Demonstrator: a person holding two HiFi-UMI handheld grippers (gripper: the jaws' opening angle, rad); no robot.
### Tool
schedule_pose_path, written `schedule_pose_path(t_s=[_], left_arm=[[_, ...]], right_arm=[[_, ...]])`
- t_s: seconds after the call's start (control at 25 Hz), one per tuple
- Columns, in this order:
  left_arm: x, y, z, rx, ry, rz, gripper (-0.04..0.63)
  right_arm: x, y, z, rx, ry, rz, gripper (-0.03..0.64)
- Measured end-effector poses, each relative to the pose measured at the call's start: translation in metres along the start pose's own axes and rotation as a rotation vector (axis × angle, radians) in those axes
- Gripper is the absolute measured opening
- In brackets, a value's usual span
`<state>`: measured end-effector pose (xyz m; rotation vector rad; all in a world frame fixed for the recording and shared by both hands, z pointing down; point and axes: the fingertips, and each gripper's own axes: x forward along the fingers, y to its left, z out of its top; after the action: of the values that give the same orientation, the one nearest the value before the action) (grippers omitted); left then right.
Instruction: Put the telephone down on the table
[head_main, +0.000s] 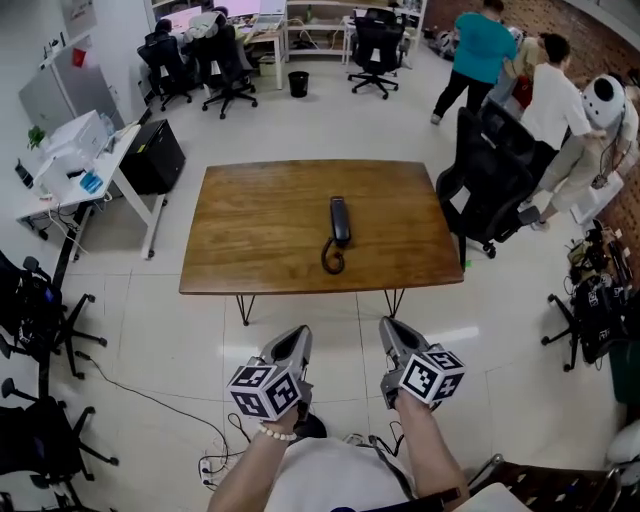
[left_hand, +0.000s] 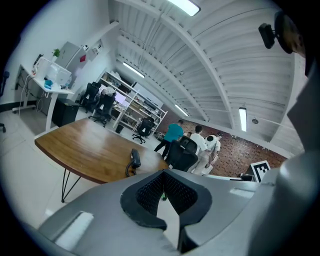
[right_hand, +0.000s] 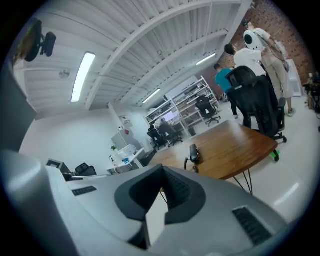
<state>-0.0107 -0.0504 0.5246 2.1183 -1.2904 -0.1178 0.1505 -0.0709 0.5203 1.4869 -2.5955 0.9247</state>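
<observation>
A broad brown wooden table (head_main: 260, 235) on thin black legs stands ahead. Well short of it, the grey left gripper (head_main: 296, 338) and right gripper (head_main: 391, 332) are both clenched on nothing. The slim black telephone handset (head_main: 340, 218) lies flat near the table's middle, its coiled cord (head_main: 333, 258) beside it.

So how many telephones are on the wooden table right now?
1. The black telephone lies near the middle of the wooden table, its coiled cord curling toward the near edge. Far desks are too small to check.
</observation>
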Motion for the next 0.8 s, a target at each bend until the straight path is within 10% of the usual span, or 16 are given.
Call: schedule_pose_path(t_s=[0.8], left_arm=[[-0.056, -0.100, -0.057, 0.046, -0.041, 0.014, -0.017]], right_arm=[[-0.106, -0.001, -0.031, -0.127, 0.048, 0.029, 0.000]])
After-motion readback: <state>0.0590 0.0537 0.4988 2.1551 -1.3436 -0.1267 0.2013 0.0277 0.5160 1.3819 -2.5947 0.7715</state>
